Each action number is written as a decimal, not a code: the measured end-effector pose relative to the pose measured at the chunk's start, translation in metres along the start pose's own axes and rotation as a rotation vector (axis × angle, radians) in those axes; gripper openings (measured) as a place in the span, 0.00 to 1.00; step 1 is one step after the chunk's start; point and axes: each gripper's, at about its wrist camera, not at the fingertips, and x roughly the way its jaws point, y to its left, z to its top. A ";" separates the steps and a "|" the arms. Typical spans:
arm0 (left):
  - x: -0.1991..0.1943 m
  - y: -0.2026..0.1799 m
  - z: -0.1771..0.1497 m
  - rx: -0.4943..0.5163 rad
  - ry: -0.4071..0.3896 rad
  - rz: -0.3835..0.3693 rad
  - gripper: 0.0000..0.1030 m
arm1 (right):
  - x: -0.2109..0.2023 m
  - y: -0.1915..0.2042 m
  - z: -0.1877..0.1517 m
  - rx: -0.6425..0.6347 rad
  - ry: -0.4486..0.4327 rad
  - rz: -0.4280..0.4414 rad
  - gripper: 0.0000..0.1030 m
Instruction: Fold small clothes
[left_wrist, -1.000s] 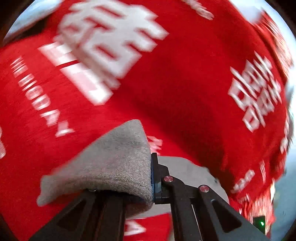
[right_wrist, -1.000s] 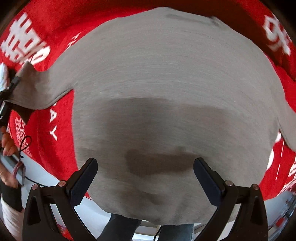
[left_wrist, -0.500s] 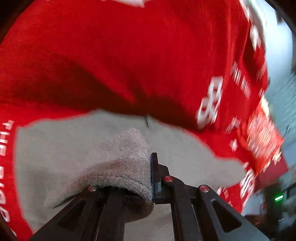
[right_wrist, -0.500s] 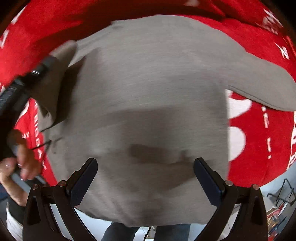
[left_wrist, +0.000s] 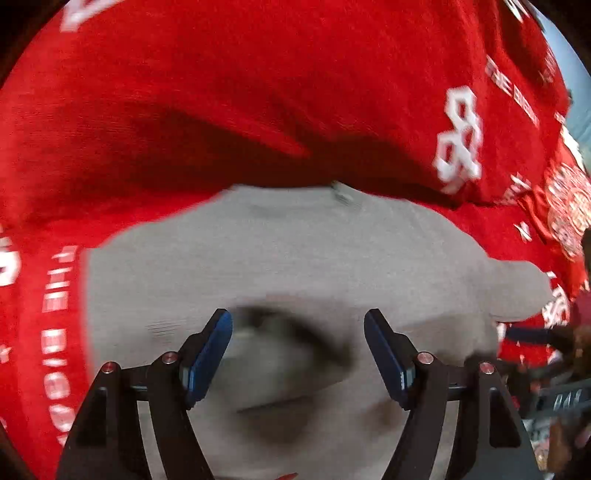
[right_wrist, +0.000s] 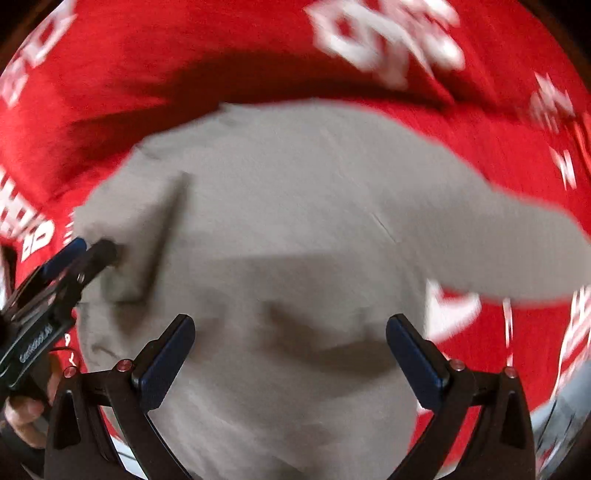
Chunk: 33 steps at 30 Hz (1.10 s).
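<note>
Your left tongs (left_wrist: 298, 350) have just been opening: a sec ago they were clamped on the grey sleeve, now the blue pads (left_wrist: 207, 360) stand apart w/ nothing pinched between them, only cloth lying underneath. That means the sleeve fold is dropped onto the body of the grey top (left_wrist: 280, 266), so one side looks done. Your right tongs (right_wrist: 290, 356) are spread wide too, hovering over the top's lower part, gripping nothing. In the right view you can see the left tongs at the top's left edge, next to a fresh crease where the folded-in sleeve lies. The other sleeve (right_wrist: 517, 251) sticks out to the right, flat & unfolded, so prob. that's next for you. Top is a soft fuzzy knit, matte, limp, drapes w/out holding shape, so folds may slip. It lies spread on a red cloth (left_wrist: 258, 92) w/ white printed lettering, rumpled into a ridge just beyond the top's far edge. Both views are motion-blurred, so fine detail isn't readable.
</note>
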 end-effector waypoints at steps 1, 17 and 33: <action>-0.012 0.018 -0.002 -0.025 -0.015 0.049 0.73 | 0.001 0.016 0.001 -0.084 -0.024 -0.011 1.00; 0.016 0.122 -0.056 -0.189 0.137 0.305 0.78 | 0.043 0.103 0.068 -0.315 -0.160 -0.091 0.05; 0.015 0.136 -0.025 -0.162 0.146 0.239 0.78 | 0.039 -0.041 -0.007 0.654 -0.048 0.578 0.61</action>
